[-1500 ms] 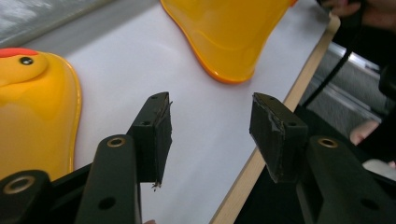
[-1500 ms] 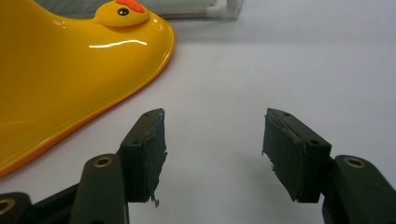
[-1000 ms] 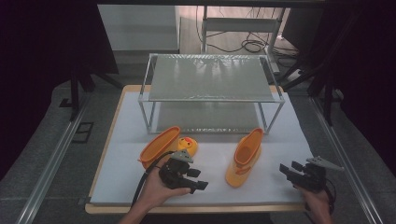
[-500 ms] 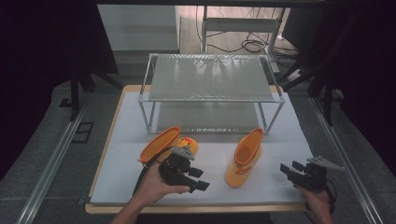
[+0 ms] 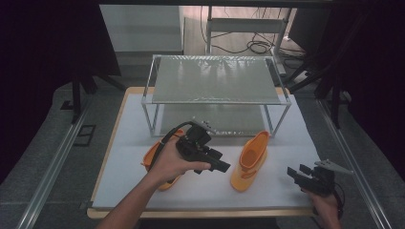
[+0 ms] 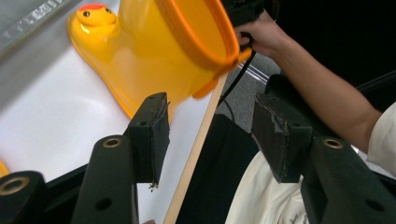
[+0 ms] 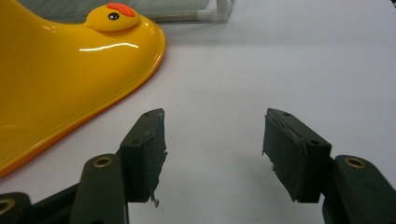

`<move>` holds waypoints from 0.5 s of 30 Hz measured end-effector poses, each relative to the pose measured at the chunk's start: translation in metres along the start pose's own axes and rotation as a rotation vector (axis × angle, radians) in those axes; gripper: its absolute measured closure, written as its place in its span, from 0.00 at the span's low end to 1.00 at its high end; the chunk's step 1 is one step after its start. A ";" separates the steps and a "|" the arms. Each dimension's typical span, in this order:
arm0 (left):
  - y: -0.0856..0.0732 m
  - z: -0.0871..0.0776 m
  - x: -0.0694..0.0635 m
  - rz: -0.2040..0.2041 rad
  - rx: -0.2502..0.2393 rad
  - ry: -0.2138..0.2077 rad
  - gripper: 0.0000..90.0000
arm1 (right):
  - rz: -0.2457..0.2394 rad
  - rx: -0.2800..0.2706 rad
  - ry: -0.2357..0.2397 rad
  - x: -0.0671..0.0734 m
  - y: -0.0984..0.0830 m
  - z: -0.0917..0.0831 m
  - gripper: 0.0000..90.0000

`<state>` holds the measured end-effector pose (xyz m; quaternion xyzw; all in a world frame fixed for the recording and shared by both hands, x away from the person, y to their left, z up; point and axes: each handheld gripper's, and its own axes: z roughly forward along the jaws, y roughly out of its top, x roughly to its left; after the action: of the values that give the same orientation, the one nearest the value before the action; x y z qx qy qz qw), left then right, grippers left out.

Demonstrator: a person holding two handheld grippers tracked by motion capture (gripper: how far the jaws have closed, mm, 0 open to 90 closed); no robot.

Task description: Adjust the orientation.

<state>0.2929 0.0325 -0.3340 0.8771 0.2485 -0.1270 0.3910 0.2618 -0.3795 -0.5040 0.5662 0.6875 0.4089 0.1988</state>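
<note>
Left gripper point(image 5: 220, 166), centre frame, jaws apart, empty, over lying boot point(image 5: 160, 164). Right gripper point(image 5: 296, 172), lower right, jaws apart, empty, beside upright boot point(image 5: 249, 162). No legible writing; duck face point(image 7: 113, 17) on toe.

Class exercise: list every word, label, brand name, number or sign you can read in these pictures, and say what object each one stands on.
There are none to read. The two orange boots, the upright one and the one lying down, carry a duck face but no lettering. The metal rack, the white table, the left gripper and the right gripper show no print.
</note>
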 end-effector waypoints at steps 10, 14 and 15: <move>0.048 0.011 -0.006 -0.001 0.048 -0.015 0.52 | 0.005 0.000 0.000 0.000 0.000 0.001 0.43; 0.067 0.016 -0.006 -0.014 0.064 0.013 0.52 | 0.007 -0.001 0.001 0.000 0.000 0.001 0.43; 0.073 0.019 -0.005 -0.017 0.074 0.023 0.52 | 0.005 -0.001 -0.001 -0.001 0.000 0.000 0.43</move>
<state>0.3276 -0.0249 -0.2990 0.8902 0.2555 -0.1296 0.3542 0.2622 -0.3804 -0.5043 0.5680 0.6858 0.4094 0.1982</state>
